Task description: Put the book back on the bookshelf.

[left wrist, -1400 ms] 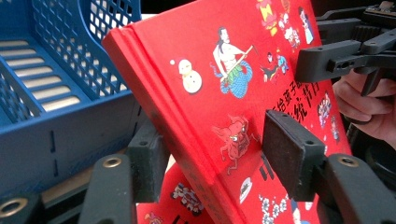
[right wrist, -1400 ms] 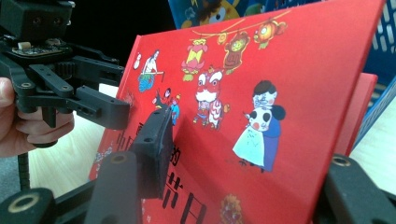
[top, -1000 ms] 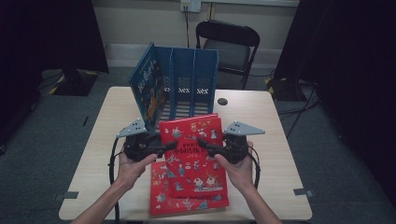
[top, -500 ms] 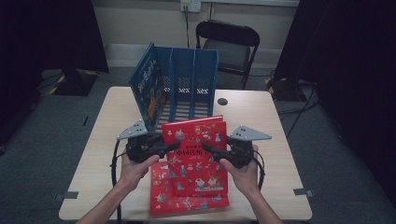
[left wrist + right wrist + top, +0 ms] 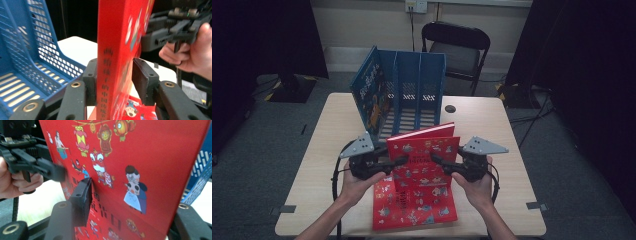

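A red picture book (image 5: 428, 150) stands nearly upright above the table, held from both sides. My left gripper (image 5: 401, 160) is shut on its spine edge, and the jaws clamp the red spine (image 5: 112, 62) in the left gripper view. From the other side my right gripper (image 5: 435, 159) is shut on its right edge; one pad presses the illustrated cover (image 5: 120, 170), and the other jaw is hidden behind the book. A second red book (image 5: 417, 207) lies flat on the table under them.
A blue slotted file rack (image 5: 414, 95) stands at the back of the wooden table (image 5: 327, 150), with a blue book (image 5: 369, 95) leaning in its left slot. A small black disc (image 5: 450, 108) lies right of the rack. A black chair (image 5: 457, 50) stands behind the table.
The held red book has been tipped up from leaning to nearly upright, and both grippers have risen slightly with it.
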A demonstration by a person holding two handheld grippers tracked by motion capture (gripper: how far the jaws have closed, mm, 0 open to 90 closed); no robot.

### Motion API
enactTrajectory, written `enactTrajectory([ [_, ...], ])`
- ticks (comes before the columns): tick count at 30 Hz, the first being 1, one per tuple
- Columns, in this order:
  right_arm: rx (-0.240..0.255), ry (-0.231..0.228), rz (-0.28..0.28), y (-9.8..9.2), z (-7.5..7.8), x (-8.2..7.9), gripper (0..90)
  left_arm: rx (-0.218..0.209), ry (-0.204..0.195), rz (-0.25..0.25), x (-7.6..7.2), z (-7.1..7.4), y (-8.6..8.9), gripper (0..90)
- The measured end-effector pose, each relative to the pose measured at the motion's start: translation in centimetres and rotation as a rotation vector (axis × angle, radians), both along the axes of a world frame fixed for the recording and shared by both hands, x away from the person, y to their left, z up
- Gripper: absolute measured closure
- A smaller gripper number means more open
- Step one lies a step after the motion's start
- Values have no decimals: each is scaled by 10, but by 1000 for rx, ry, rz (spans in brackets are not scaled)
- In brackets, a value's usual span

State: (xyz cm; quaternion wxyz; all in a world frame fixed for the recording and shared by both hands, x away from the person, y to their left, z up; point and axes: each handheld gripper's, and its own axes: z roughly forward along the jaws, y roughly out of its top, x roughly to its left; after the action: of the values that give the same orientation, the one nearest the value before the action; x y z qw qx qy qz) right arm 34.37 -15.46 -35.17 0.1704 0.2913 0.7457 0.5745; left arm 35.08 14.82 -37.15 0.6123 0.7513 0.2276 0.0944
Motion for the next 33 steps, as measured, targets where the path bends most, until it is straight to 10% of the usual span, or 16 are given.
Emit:
enactTrajectory([
  [11,-24,-1,8,-11,-7,-8,467,39,-21,-2,-5,-7,-5,607],
  [20,-27,9,-100,-29,-8,-6,386,7,19,-60,-6,-8,-3,699],
  [33,-79,59,-25,-17,-24,7,371,19,23,-68,-11,-6,-6,765],
])
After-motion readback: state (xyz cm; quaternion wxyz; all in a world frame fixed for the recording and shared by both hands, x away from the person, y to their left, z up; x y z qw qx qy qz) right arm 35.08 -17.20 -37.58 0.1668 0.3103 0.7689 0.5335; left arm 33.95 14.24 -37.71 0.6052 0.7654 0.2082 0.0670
